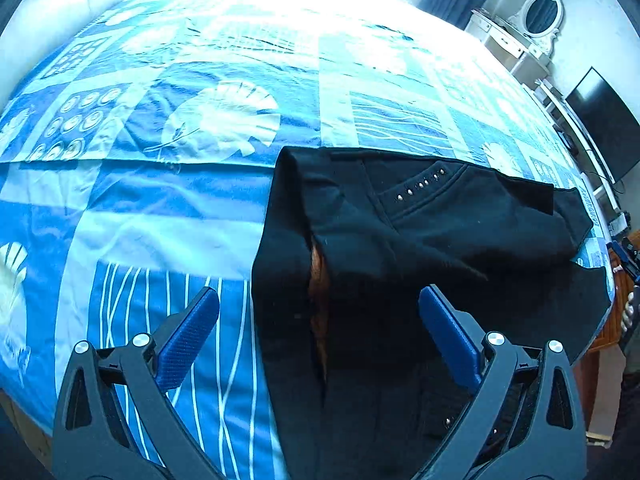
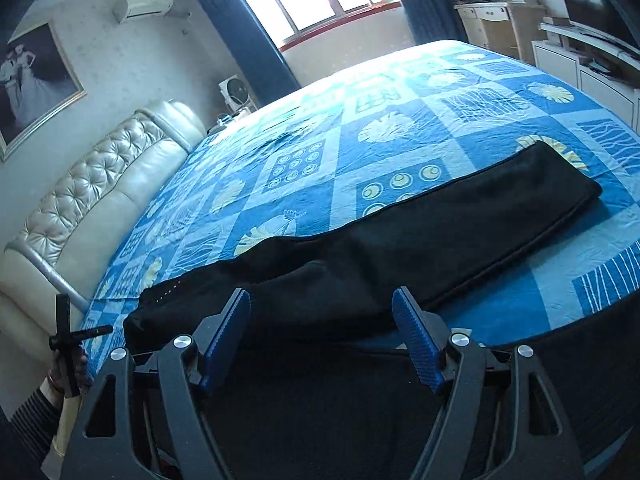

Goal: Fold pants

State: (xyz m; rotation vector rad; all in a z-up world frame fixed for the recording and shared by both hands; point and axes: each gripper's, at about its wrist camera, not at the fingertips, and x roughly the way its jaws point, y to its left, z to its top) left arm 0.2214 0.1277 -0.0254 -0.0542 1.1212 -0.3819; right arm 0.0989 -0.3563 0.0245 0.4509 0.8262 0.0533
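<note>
Black pants lie on the blue patterned bedspread, folded lengthwise with the legs stacked. In the left wrist view I see the waist end with a studded pocket and an orange lining at the opening. My left gripper is open above the waist end, holding nothing. In the right wrist view the pants stretch from lower left to the leg hems at upper right. My right gripper is open just above the near edge of the pants, empty.
The bed fills both views; its padded headboard is at the left. A white dresser with an oval mirror and a dark TV stand beyond the bed's far side. The bed's edge runs near the pants.
</note>
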